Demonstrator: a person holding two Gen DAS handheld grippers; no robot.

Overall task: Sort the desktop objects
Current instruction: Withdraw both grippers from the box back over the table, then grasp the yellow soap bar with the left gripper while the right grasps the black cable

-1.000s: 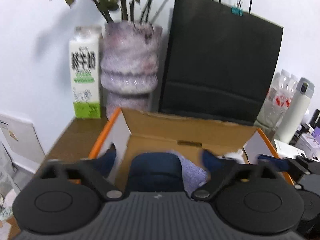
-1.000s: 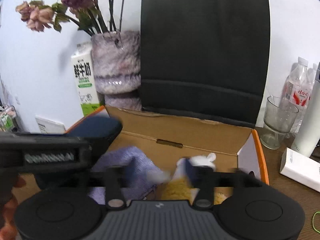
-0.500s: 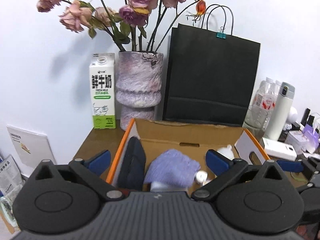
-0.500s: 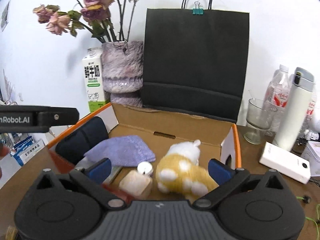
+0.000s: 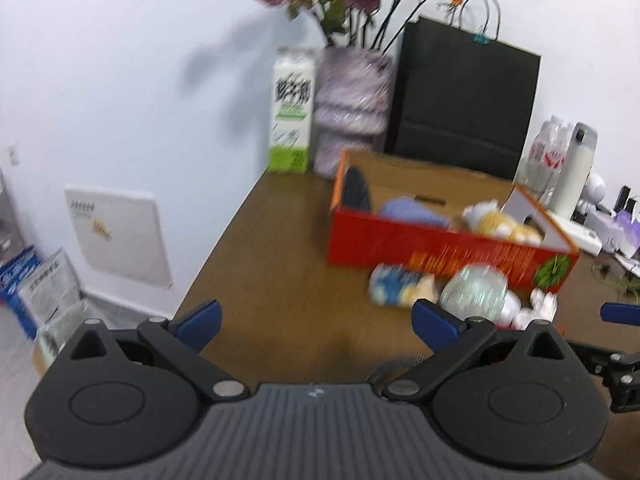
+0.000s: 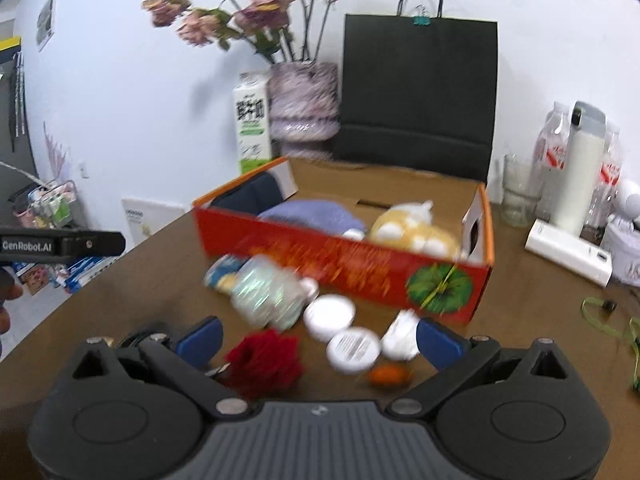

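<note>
Red pom-pom [image 6: 262, 362] sits low-centre, right between the spread right gripper [image 6: 318, 336] fingers; left gripper [image 5: 316, 322] spread wide over bare tabletop [image 5: 280, 280].

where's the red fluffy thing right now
In the right wrist view the red fluffy thing lies on the table in front of the box, just left of two white round lids.

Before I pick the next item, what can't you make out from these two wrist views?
- Dark item in the box: right wrist view, mostly hidden by the box wall.
- Blurred packet: right wrist view, label unreadable through motion blur.
- Red fuzzy thing: right wrist view, lower part hidden by the right gripper.
- Small items by the box: left wrist view, behind the left gripper finger and blurred.
</note>
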